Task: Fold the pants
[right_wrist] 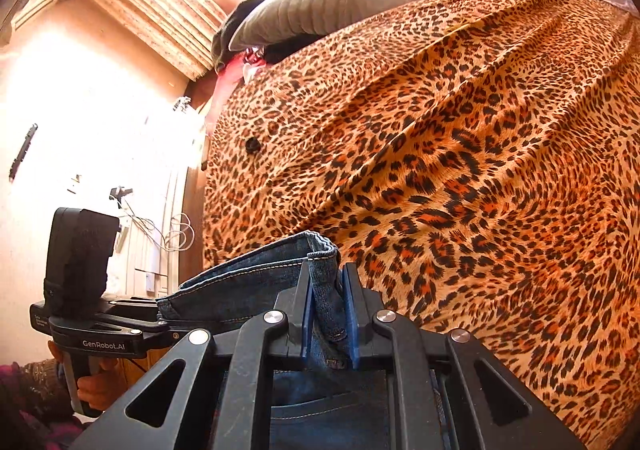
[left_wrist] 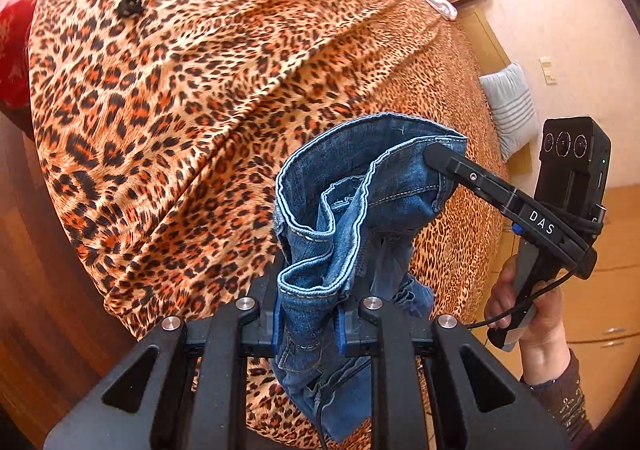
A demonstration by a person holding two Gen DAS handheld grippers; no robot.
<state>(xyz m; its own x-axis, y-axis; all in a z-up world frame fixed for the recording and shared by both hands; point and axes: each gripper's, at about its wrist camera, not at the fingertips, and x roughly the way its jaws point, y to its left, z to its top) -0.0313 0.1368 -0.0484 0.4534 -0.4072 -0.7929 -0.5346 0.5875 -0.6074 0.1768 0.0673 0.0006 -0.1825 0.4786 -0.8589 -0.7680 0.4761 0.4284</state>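
- Denim filled both views: the blue pants (left_wrist: 340,218) hung bunched between my two grippers, lifted above the bed rather than lying flat on it.
- My left gripper (left_wrist: 306,324) was clamped on the pants; its blue pads (left_wrist: 343,330) pressed a thick fold of the stitched waistband edge from both sides, with only the cloth keeping them apart.
- Below that grip more denim dropped away under the gripper's frame, and a thin dark cable ran down across it.
- My right gripper (right_wrist: 329,324) was likewise closed on the pants (right_wrist: 256,286), its blue pads (right_wrist: 352,314) squeezing an upright fold of hem or band with pale stitching at its top.
- From the left wrist view I saw the right gripper's black finger (left_wrist: 452,160) lying against the far edge of the waistband, and my right hand (left_wrist: 532,314) wrapped around its handle.
- From the right wrist view the left gripper's body sat at the lower left, with my left hand (right_wrist: 96,382) on its grip and the denim stretching between the two tools.
- Behind the pants the leopard-print bedspread (left_wrist: 180,110) covered the bed, creased in long diagonal folds.
- A small black object (left_wrist: 130,6) lay on the spread, well apart from the pants; I could not tell what it was.
- A grey pillow (right_wrist: 332,6) rested at the far end of the bed.
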